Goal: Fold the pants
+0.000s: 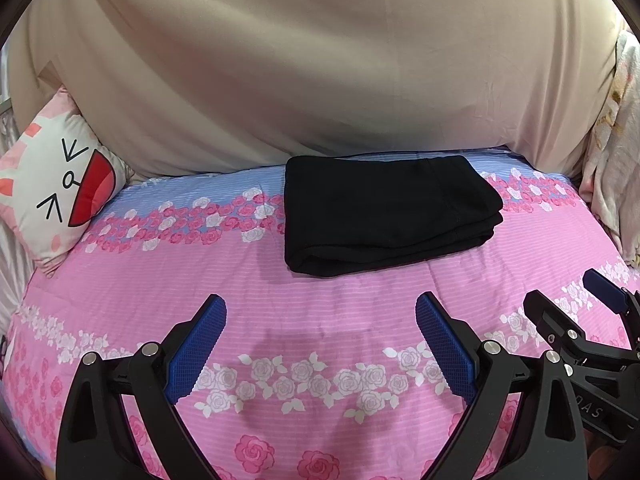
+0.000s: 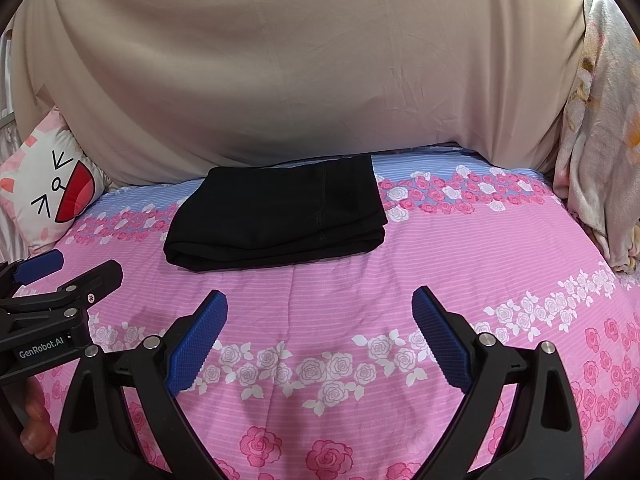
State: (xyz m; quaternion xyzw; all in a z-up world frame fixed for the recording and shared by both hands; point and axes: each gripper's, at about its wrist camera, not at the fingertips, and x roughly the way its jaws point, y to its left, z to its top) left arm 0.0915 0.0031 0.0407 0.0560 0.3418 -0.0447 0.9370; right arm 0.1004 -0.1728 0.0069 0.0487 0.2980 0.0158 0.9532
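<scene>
The black pants lie folded into a compact rectangle on the pink floral bedspread, near its far edge; they also show in the right wrist view. My left gripper is open and empty, hovering over the bedspread short of the pants. My right gripper is open and empty too, just short of the pants and to the right of the left one. Each gripper shows at the edge of the other's view: the right gripper and the left gripper.
A beige sheet hangs behind the bed. A cartoon cat pillow sits at the far left. A pale floral blanket is bunched at the right edge.
</scene>
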